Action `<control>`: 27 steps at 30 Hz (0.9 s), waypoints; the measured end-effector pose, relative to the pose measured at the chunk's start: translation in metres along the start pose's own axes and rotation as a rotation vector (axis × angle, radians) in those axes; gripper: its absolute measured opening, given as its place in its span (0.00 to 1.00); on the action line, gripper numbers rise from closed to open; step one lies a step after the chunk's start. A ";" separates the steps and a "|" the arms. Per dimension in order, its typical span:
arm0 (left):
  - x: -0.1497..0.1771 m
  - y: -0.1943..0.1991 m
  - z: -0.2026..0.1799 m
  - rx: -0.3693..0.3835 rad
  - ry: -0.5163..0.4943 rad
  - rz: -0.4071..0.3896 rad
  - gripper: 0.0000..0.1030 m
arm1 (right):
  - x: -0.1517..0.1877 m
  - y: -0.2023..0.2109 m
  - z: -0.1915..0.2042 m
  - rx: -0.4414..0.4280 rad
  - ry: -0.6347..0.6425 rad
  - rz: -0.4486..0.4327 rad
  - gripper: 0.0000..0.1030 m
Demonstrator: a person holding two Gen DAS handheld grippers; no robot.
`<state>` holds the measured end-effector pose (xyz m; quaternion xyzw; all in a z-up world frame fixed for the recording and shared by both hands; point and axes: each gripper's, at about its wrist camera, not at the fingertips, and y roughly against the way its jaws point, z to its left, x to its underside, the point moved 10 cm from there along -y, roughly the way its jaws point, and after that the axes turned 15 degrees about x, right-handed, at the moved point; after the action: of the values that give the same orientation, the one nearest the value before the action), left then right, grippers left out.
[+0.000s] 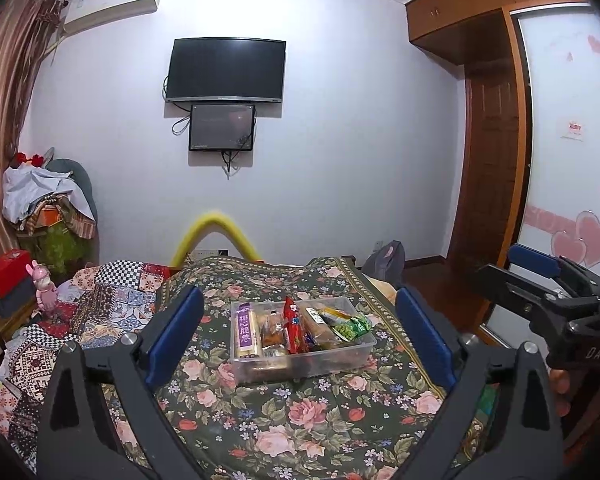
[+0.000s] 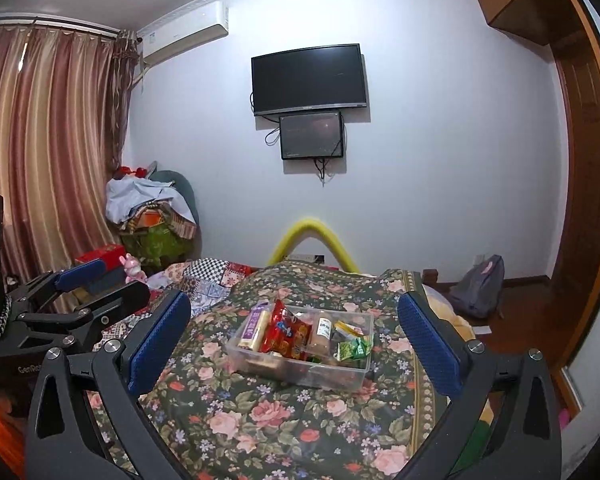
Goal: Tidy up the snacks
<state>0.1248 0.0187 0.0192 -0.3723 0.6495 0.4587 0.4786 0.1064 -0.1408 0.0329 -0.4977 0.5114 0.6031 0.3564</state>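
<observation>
A clear plastic bin [image 1: 363, 347] [image 2: 340, 374] stands on the floral bedspread, holding several snack packs upright: a purple-and-cream bar [image 1: 247, 330] [image 2: 255, 328], a red packet [image 1: 294, 326] [image 2: 278, 330], a brown bread pack [image 2: 323, 336] and green packets [image 1: 352, 326] [image 2: 354, 348]. My left gripper [image 1: 300, 332] is open and empty, its blue pads wide apart, held short of the bin. My right gripper [image 2: 296, 340] is open and empty too, also short of the bin. Each gripper shows at the edge of the other's view.
The floral bedspread [image 1: 292, 420] covers the bed, with a patchwork quilt [image 1: 112, 300] at left. A yellow foam arch [image 1: 216, 236] stands at the bed's foot. A cluttered chair [image 1: 48, 208], a red box [image 1: 6, 270] and a backpack [image 2: 480, 284] are around.
</observation>
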 end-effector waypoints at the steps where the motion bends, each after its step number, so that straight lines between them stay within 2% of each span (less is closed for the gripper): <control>1: 0.000 0.000 0.000 0.003 0.001 0.000 0.95 | 0.000 0.000 0.000 -0.001 -0.001 0.000 1.00; 27: 0.002 0.003 -0.005 0.023 -0.005 -0.001 0.95 | 0.001 0.003 -0.006 0.025 -0.012 0.001 1.00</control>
<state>0.1202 0.0153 0.0188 -0.3657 0.6536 0.4519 0.4847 0.1048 -0.1471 0.0325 -0.4894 0.5169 0.5997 0.3655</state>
